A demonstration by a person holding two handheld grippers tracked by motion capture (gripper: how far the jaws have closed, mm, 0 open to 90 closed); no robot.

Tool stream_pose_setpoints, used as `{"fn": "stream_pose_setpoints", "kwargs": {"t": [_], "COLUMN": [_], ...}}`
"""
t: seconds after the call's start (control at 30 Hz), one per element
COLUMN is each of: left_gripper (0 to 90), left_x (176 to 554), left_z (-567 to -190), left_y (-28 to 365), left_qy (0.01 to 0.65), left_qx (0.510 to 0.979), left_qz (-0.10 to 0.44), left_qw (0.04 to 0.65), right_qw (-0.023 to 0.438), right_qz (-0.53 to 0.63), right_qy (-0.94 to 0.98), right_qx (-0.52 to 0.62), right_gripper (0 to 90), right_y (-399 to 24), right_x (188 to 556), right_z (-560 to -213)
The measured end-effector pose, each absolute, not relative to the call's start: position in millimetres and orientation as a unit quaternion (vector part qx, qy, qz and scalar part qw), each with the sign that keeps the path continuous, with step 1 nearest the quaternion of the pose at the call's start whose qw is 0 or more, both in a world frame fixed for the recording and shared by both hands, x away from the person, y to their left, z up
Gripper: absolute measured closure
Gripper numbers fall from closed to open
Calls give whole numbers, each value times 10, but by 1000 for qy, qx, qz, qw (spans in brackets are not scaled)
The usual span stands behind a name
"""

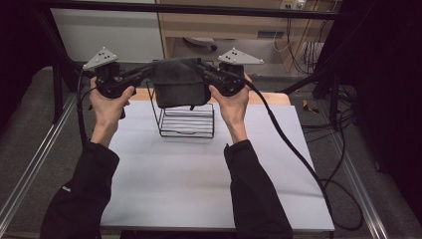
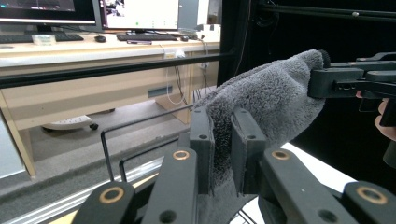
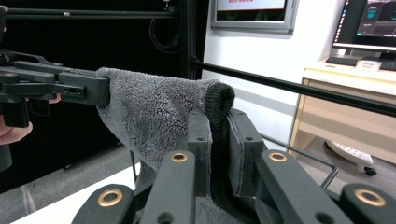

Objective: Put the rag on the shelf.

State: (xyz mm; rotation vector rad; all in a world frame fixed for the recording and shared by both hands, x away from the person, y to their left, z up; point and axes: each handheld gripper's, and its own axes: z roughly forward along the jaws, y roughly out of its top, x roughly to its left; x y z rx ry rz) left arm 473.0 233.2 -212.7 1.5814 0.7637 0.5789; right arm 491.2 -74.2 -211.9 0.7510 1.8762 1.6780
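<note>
A grey towel (image 1: 180, 82) is held stretched between the two tongs above a black wire rack (image 1: 186, 119).

In the upper middle of the high view, the towel hangs over the rack, which stands on the white tabletop (image 1: 199, 169). The left tongs (image 1: 149, 69) are clamped on the towel's left end, the right tongs (image 1: 199, 66) on its right end; in each gripper view the jaws are seen pressed nearly together with the cloth pinched between them. The left tongs (image 2: 224, 140) are seen gripping the fabric in the lower middle of their own view, as are the right tongs (image 3: 217, 144) in theirs.
</note>
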Motion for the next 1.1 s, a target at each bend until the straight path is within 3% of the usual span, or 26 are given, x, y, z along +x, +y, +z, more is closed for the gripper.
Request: {"fn": "stream_pose_setpoints", "kwargs": {"t": [0.4,0.57,0.7,1.1], "left_gripper": [771,697,697,877], "left_x": [4603,4574,4573,4794], "left_z": [-2215,-2130,-2002,-1850], "left_y": [2337,2377,2410,2308], "left_qy": [332,343,349,376], "left_qx": [714,717,705,724], "left_qz": [235,228,229,218], "left_qw": [570,563,573,536], "right_qw": [221,215,214,219], "right_qz": [599,590,587,571], "right_qy": [721,734,740,757], "right_qx": [268,259,249,230], "right_gripper": [810,808,805,793], "right_y": [-783,-793,-803,-791], "right_x": [4822,4803,4800,4776], "right_z": [-2204,-2239,-2279,-2344]}}
